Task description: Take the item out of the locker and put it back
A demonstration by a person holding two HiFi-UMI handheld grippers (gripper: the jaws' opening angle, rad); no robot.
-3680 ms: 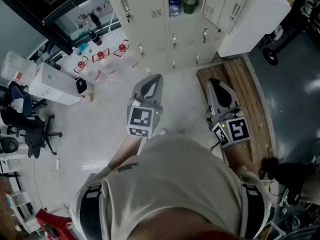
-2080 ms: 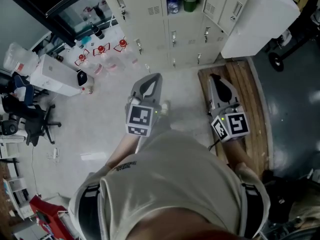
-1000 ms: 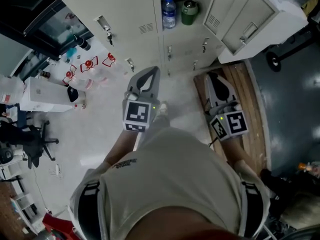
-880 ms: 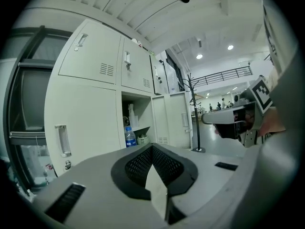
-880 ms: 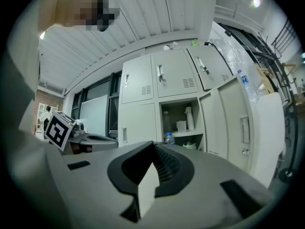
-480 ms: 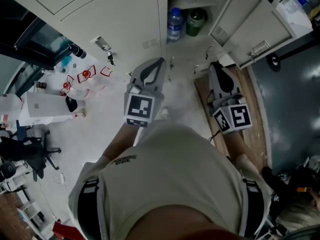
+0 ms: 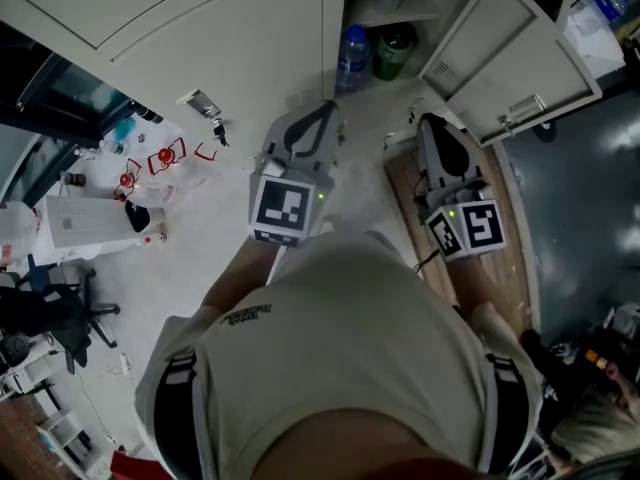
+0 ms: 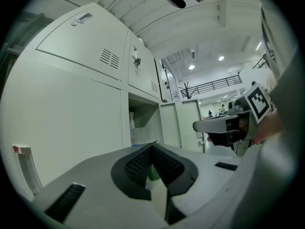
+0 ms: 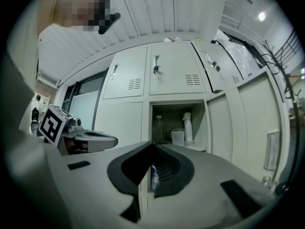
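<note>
In the head view an open locker compartment (image 7: pixel 385 13) holds a blue-capped water bottle (image 7: pixel 351 54) and a green container (image 7: pixel 393 50). My left gripper (image 7: pixel 325 109) is shut and empty, pointing at the lockers just left of the bottle. My right gripper (image 7: pixel 430 122) is also shut and empty, short of the opening and below the green container. In the right gripper view the shut gripper (image 9: pixel 152 144) faces an open compartment with a clear bottle (image 9: pixel 158 128), a cup (image 9: pixel 177 137) and a spray bottle (image 9: pixel 187 126). In the left gripper view the left gripper (image 8: pixel 153 145) is shut.
The open locker door (image 7: pixel 512 60) swings out to the right, close to my right gripper. Keys (image 7: pixel 206 106) hang from a shut door at the left. A wooden board (image 7: pixel 505 268) lies on the floor at the right. A white box (image 7: pixel 85 220) and red items (image 7: pixel 165 155) sit at the left.
The person has stepped closer to the lockers, which now fill the top of the head view. Both grippers have moved forward toward the open compartment and stayed shut.
</note>
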